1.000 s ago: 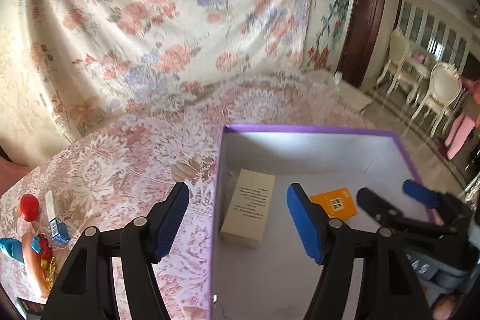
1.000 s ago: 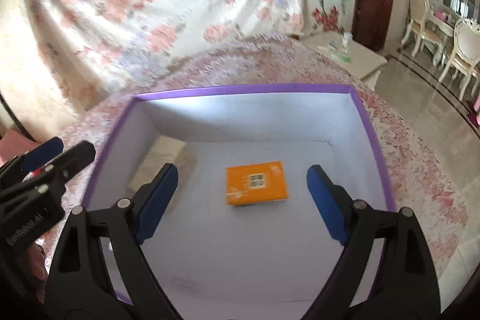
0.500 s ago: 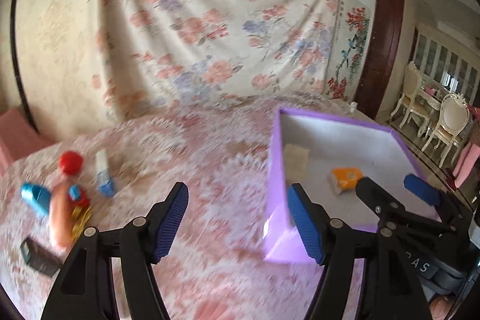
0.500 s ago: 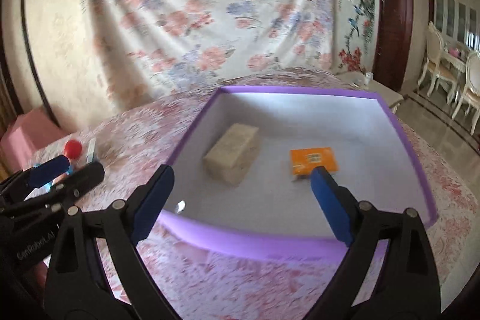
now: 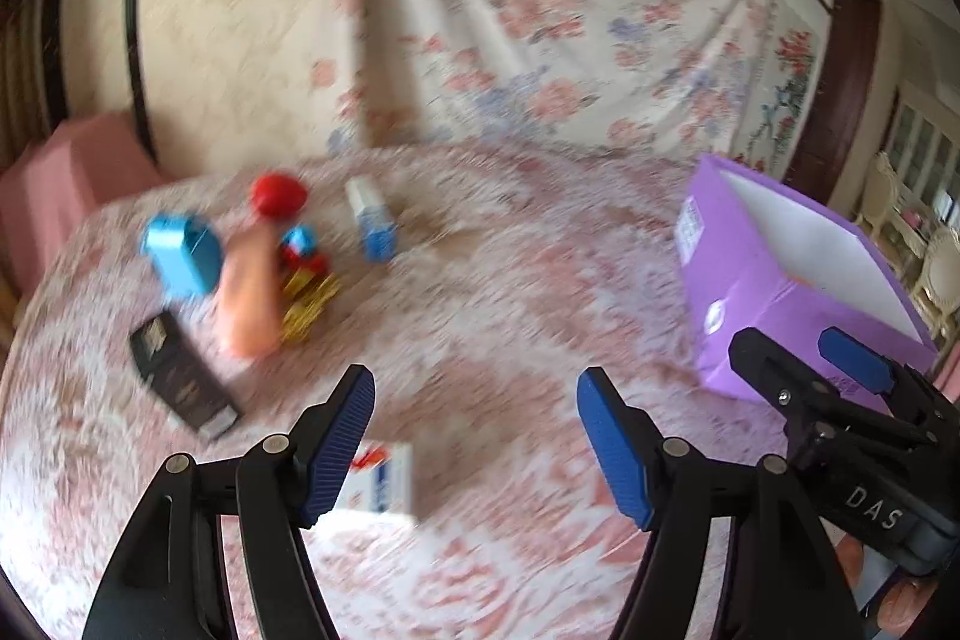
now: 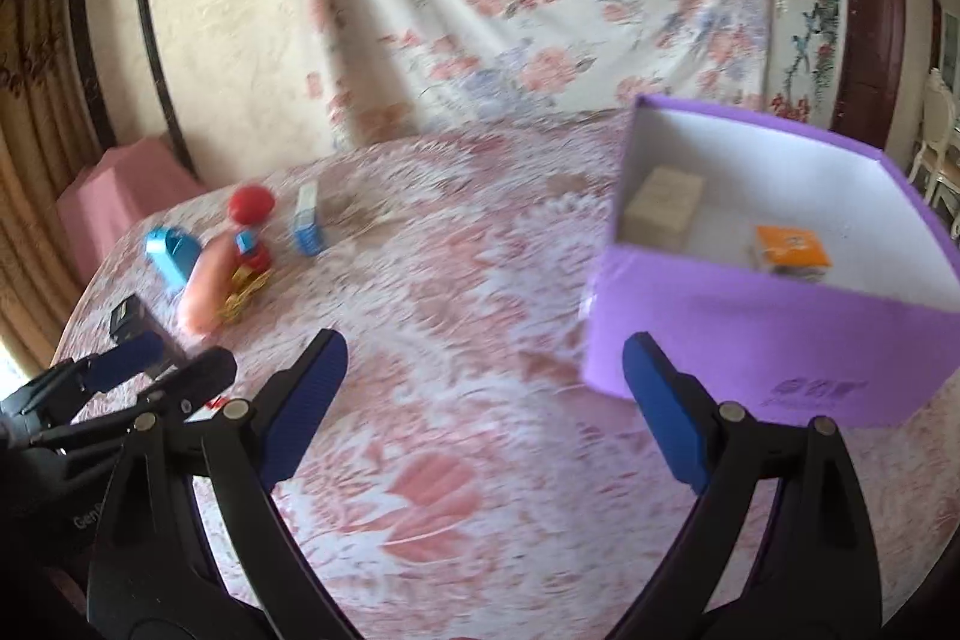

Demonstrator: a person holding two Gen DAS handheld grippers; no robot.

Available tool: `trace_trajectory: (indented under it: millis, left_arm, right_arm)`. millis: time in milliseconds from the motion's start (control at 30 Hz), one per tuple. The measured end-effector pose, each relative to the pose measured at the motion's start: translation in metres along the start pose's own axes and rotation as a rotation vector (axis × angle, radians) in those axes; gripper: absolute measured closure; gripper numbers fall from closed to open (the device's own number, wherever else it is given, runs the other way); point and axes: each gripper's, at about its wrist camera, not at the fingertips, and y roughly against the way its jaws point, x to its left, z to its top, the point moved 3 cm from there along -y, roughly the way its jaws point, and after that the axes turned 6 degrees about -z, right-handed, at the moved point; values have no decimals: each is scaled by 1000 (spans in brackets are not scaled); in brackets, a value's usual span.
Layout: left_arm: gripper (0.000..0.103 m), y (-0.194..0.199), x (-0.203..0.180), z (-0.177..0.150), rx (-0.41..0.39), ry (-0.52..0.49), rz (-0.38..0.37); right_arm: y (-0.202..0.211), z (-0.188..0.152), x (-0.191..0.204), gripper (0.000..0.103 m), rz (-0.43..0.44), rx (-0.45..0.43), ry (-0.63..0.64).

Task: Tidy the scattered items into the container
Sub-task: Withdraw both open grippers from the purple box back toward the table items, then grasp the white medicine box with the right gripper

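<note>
Between the blue pads of the left gripper (image 5: pixel 475 439) there is only tablecloth: the jaws stand spread and hold nothing, and the same is true of the right gripper (image 6: pixel 483 403), whose fingers (image 6: pixel 660 403) frame bare cloth in front of the purple box (image 6: pixel 774 340). 1 s ago both grippers hung over the inside of the box; both have since swung left and back, so the box now sits to the right in each view. Inside it lie 2 items, a beige carton (image 6: pixel 663 208) and an orange packet (image 6: pixel 792 250), well apart. Just under the left gripper's left pad lies a white-and-blue carton (image 5: pixel 384 484), the nearest loose item. Farther left are a black box (image 5: pixel 180 370), a blue container (image 5: pixel 183 253), a peach-coloured tube with a red cap (image 5: pixel 252 280), a small red, blue and yellow toy (image 5: pixel 306 280) and a white-and-blue tube (image 5: pixel 372 220), all blurred. Judged from this, a drop-off is complete and the left gripper is heading for the next pick, with 6 items left on the table (image 5: pixel 510 280)
</note>
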Motion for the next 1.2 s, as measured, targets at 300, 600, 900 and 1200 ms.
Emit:
trace_trajectory:
  millis: [300, 600, 900, 1200]
  left_arm:
    - [32, 20, 37, -25, -10, 24, 0]
    - [32, 30, 82, -39, -4, 64, 93]
    - [32, 19, 124, -51, 51, 145, 127]
    - [31, 6, 140, -54, 80, 161, 127]
  right_arm:
    - [-11, -32, 38, 9, 72, 66, 49]
    - [-24, -47, 89, 9, 230, 107, 133]
    - [-49, -50, 126, 9, 363, 143, 306]
    - [-71, -51, 154, 6, 485, 151, 448]
